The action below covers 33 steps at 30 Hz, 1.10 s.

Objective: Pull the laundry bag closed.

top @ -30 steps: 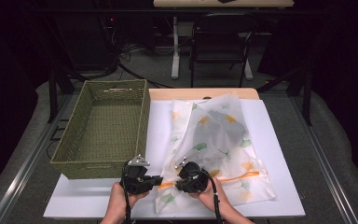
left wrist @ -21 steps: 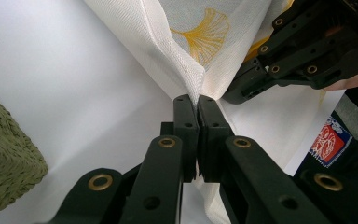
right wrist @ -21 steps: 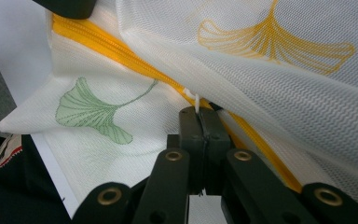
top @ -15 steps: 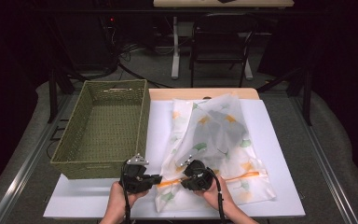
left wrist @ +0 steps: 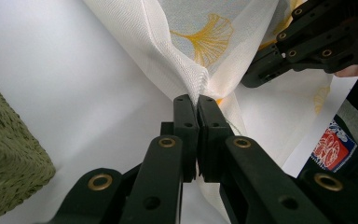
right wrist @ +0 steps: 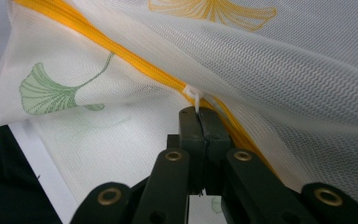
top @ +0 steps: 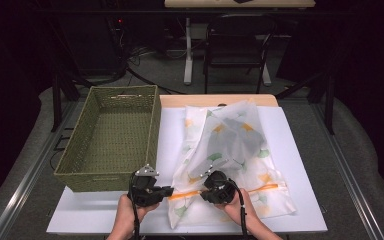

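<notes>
Change since earlier: right claw (top: 206,186) is sitting a touch further toward the table's right edge along the zipper than a second ago; left claw (top: 169,190) is holding its place.
Right claw: jaws are closing tight on the small white zipper pull (right wrist: 193,94), seen in the right gripper view.
Left claw: jaws are pinching a gathered fold of the mesh laundry bag (left wrist: 168,70) at its corner, anchoring it.
Zipper: orange zipper (top: 252,188) is running parallel to the table's near edge, across the bag's near end.
Bag: white mesh with ginkgo prints is lying on the white board (top: 305,150), reaching from the near edge toward the far edge; something grey (top: 230,142) is showing through it.
Basket: woven green basket (top: 111,140) is standing at the table's left side, empty.
Risk: the thin pull is likely slipping from the jaws if tugged at an angle; slack mesh may be bunching into the slider if the left claw lets tension drop.
</notes>
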Available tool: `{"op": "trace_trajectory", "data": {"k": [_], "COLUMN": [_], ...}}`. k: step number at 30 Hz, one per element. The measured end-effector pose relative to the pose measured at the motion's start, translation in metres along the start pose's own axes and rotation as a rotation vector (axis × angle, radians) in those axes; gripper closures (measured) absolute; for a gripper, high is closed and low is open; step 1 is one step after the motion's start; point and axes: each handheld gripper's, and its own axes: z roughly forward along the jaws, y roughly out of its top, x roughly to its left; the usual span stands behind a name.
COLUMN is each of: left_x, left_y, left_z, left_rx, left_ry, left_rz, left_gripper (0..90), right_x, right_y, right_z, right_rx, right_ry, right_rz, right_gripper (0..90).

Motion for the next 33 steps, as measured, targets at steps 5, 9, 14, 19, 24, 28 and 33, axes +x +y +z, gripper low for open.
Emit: {"op": "trace_trajectory", "data": {"k": [5, 9, 14, 19, 24, 28, 33], "left_x": [0.001, 0.002, 0.004, 0.004, 0.005, 0.005, 0.006], "left_y": [0.000, 0.000, 0.000, 0.000, 0.000, 0.000, 0.000], "left_z": [0.000, -0.001, -0.002, -0.001, -0.002, -0.001, -0.002], "left_rx": [-0.001, -0.001, -0.004, -0.003, -0.005, -0.002, -0.001], "left_ry": [0.000, 0.004, 0.004, 0.005, 0.008, 0.007, 0.007], "left_rz": [0.000, 0.000, -0.003, -0.001, -0.008, -0.005, -0.006], "left_gripper": [88.4, 88.4, 88.4, 88.4, 88.4, 88.4, 88.5], "right_x": [-0.002, -0.004, -0.009, -0.014, -0.018, -0.022, -0.024], "right_y": [-0.001, -0.002, -0.004, -0.006, -0.009, -0.011, -0.013], "right_z": [-0.004, -0.006, -0.009, -0.012, -0.013, -0.016, -0.017], "right_rx": [-0.006, -0.017, -0.039, -0.041, -0.038, -0.036, -0.034], "right_ry": [-0.012, 0.004, 0.038, 0.047, 0.037, 0.037, 0.031], "right_rz": [-0.003, 0.002, -0.002, 0.010, 0.016, 0.019, 0.030], "right_gripper": [90.0, 90.0, 90.0, 90.0, 90.0, 90.0, 90.0]}}
